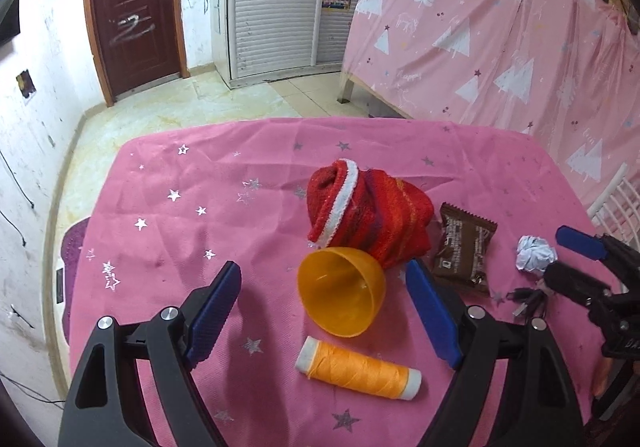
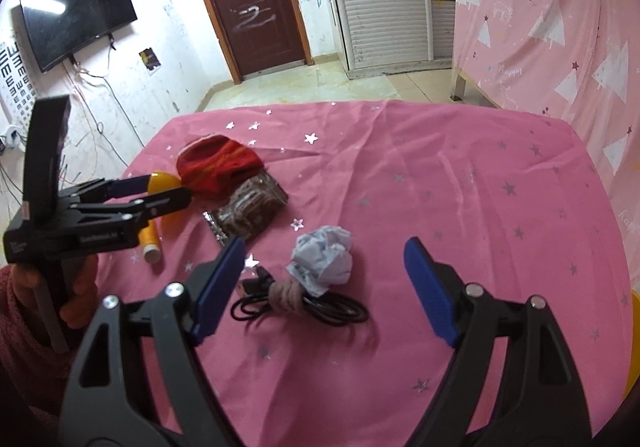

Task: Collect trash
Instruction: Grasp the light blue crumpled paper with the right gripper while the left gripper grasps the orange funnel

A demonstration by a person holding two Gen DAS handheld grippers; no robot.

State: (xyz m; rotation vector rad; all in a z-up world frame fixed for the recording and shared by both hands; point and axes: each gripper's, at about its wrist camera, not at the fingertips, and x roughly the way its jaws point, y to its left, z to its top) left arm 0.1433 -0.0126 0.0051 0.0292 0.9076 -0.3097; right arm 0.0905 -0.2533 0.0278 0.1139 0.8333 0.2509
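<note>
I see a pink cloth with silver stars [image 1: 172, 207] over the table, and on it a red sock with a white band [image 1: 360, 207], a translucent orange cup [image 1: 342, 295] and an orange thread spool with white ends [image 1: 358, 367]. Beside the sock lie a brown wrapper with pale print [image 1: 464, 251], a crumpled white-blue paper ball [image 2: 324, 259] and a black cable [image 2: 320, 309]. Both hand-held grippers are black with blue pads [image 2: 430, 291].

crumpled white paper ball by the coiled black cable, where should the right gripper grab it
Close across the middle of the crumpled white paper ball, coming from above. It is roundish and loose, the open right gripper already frames it, and a high grip avoids the coiled black cable touching its near side.
</note>
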